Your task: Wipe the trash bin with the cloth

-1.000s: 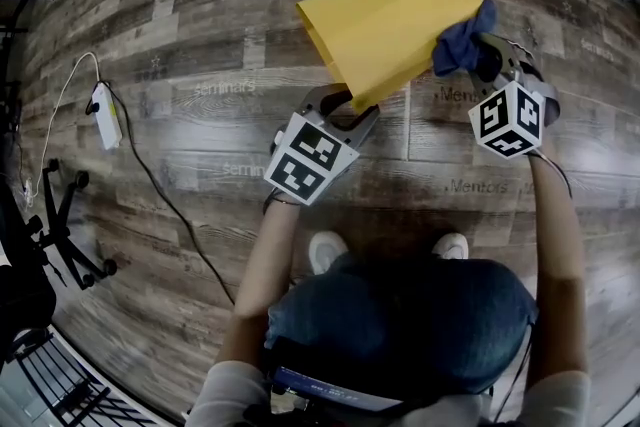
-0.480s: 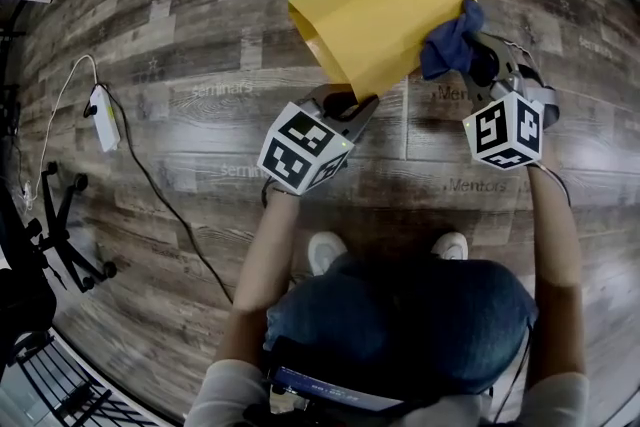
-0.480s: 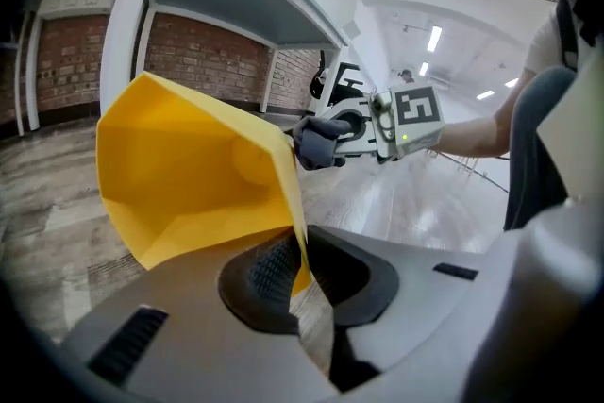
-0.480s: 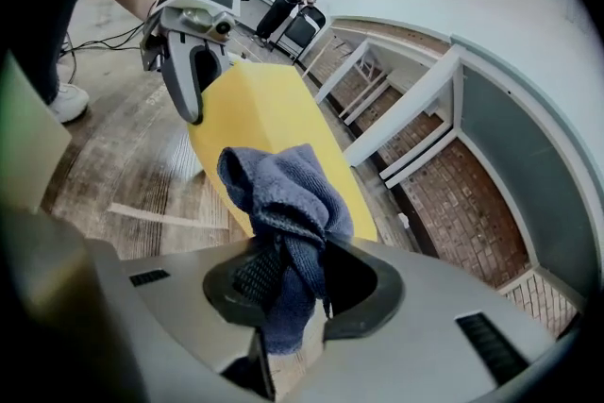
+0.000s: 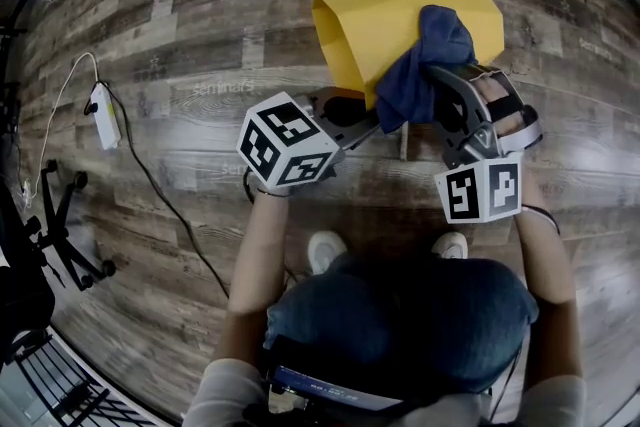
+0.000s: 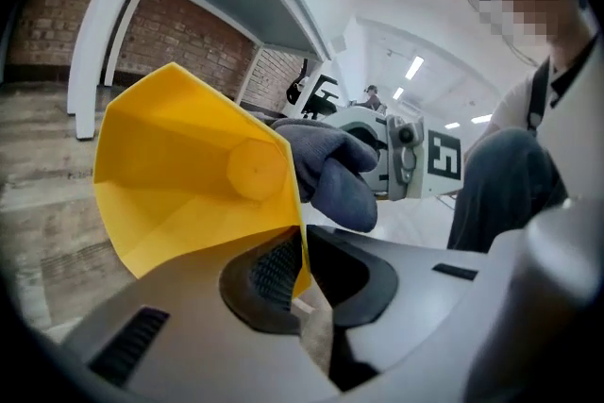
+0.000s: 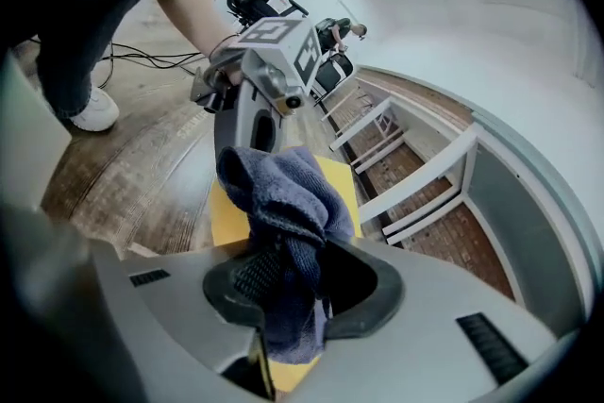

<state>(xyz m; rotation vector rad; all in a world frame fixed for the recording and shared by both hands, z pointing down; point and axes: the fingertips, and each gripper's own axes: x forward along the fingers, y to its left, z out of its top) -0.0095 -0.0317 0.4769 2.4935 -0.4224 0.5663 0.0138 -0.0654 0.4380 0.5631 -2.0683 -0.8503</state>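
Note:
The yellow trash bin (image 5: pixel 410 20) lies tilted on its side above the wooden floor, its open mouth toward my left gripper (image 5: pixel 362 112). That gripper's jaws are closing, with the bin's rim (image 6: pixel 300 245) pinched between the pads. My right gripper (image 5: pixel 443 83) is shut on a dark blue cloth (image 5: pixel 420 60), which is draped against the bin's outer wall. In the left gripper view the cloth (image 6: pixel 326 170) bulges beside the bin (image 6: pixel 179 175). In the right gripper view the cloth (image 7: pixel 283 203) fills the jaws of my right gripper (image 7: pixel 293 283), with yellow (image 7: pixel 342 179) behind it.
A white power strip (image 5: pixel 105 113) with its cable lies on the floor at the left. A black chair base (image 5: pixel 70 235) stands at the lower left. The person's white shoes (image 5: pixel 325 250) are just below the grippers. A white frame (image 6: pixel 113 24) stands before a brick wall.
The left gripper's jaws have closed on the bin's rim. The bin has swung to the right. The right gripper has come in and down, dragging the cloth over the bin's side.

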